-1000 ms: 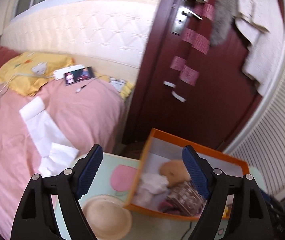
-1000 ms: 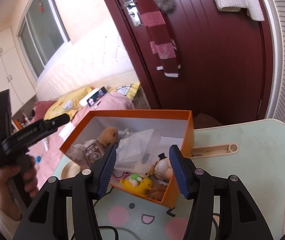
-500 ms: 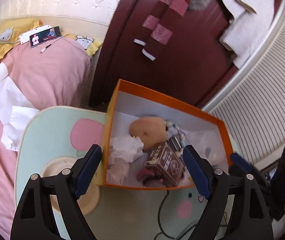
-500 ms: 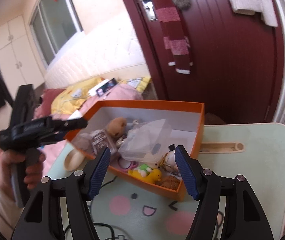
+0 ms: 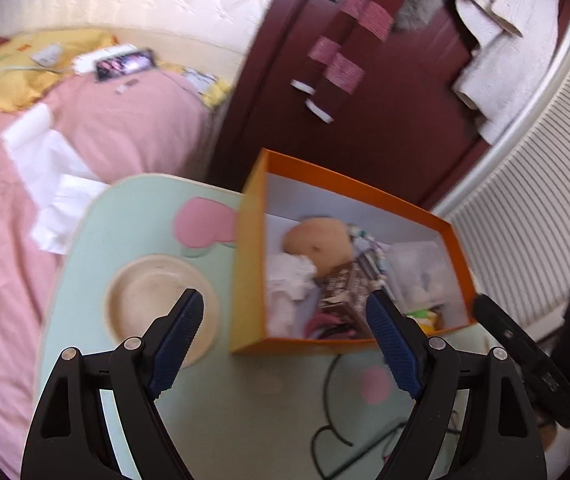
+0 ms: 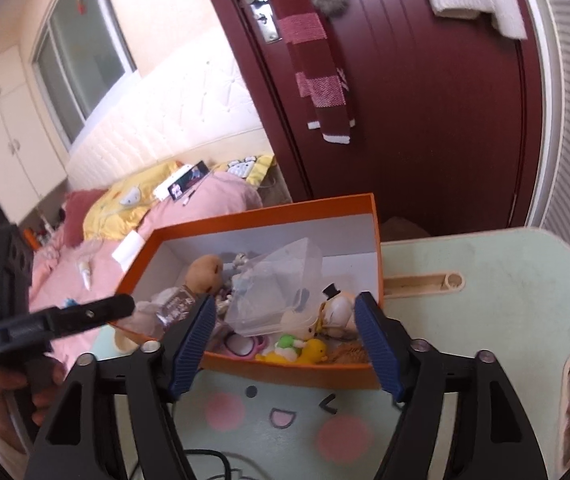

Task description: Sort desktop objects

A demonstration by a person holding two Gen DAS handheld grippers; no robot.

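Left gripper point(image 5: 285, 332) wide, empty; right gripper point(image 6: 285, 332) opening, empty.

The right gripper point(image 6: 285, 336) is opening wider, empty, while the left gripper point(image 5: 285, 340) is tipping down toward the orange box point(image 5: 247, 280).

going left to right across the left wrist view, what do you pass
pink bed → white paper → round beige plate → pink patch on the table → orange box → brown plush → clear plastic container → striped wall

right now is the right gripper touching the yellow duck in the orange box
Apart. The right wrist view shows the right gripper, jaws opening, empty, short of the yellow duck.
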